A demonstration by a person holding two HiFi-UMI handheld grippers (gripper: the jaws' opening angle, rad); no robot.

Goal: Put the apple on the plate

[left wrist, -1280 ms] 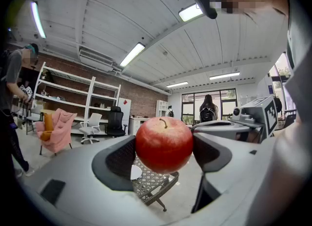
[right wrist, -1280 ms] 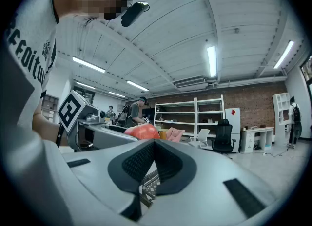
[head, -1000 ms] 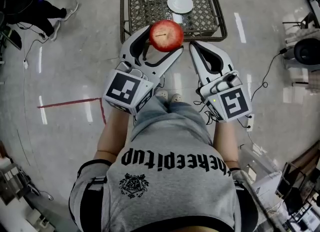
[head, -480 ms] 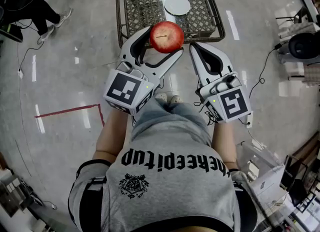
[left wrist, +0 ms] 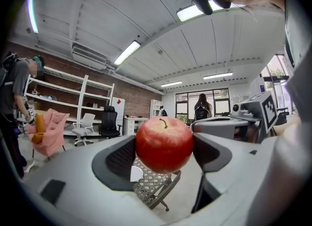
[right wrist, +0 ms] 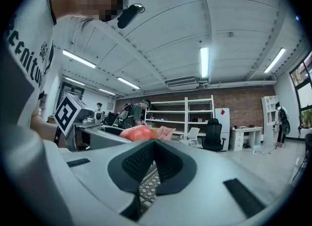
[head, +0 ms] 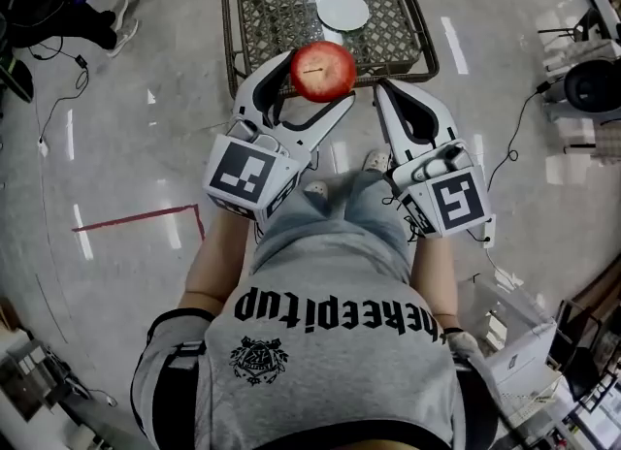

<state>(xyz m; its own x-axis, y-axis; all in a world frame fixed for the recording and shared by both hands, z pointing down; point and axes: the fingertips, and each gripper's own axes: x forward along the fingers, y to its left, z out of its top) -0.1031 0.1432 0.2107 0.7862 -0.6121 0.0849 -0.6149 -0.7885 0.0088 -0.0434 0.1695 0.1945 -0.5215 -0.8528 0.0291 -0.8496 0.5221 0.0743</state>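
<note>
Left gripper (head: 312, 80) is clamped on the apple (left wrist: 164, 143), pads on opposite sides at its widest part, stem up, carried in the air short of the wire rack (head: 262, 12). The white plate (head: 343, 11) sits on the rack's mesh, well ahead of the apple. My read: firm fruit, moderate weight, waxy round skin, so it can slip or roll and it bruises. Keep the hold across the equator, light squeeze. Right gripper (right wrist: 154, 159) is closed on nothing, just beside.
</note>
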